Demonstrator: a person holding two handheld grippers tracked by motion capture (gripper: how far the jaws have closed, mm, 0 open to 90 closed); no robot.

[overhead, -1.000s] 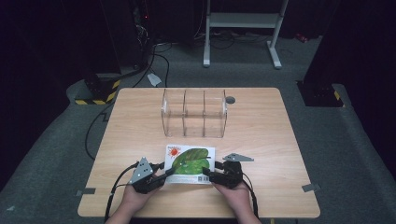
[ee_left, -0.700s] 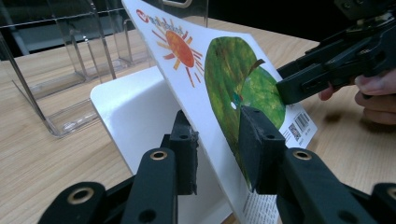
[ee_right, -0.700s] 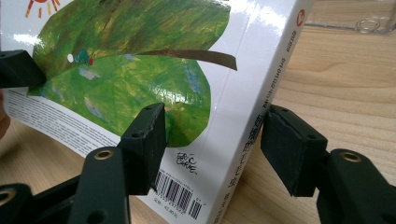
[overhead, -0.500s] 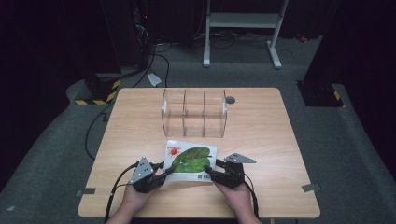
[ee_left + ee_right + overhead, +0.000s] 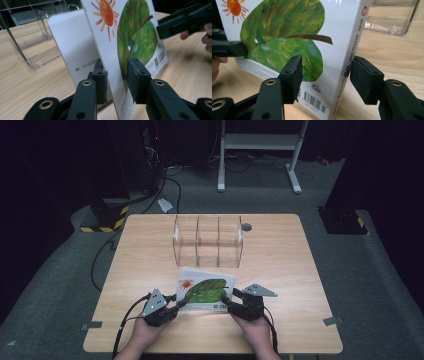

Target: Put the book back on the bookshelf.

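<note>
Book [image 5: 204, 291] with a green leaf cover sits low in the centre of the frame on the wooden counter [image 5: 280, 260], its cover lifted. Left gripper [image 5: 117, 75] and right gripper [image 5: 324, 72] each straddle an edge, jaws parted, below a clear divided organizer [image 5: 208, 240].

My table [image 5: 280, 265] is pale wood with a matt grain. The rack [image 5: 208, 241] is clear, glossy plastic. The book [image 5: 294, 37] has a glossy, smooth paper cover. My pads [image 5: 292, 72] are matt black and rough-edged, with brass-coloured rivets.
</note>
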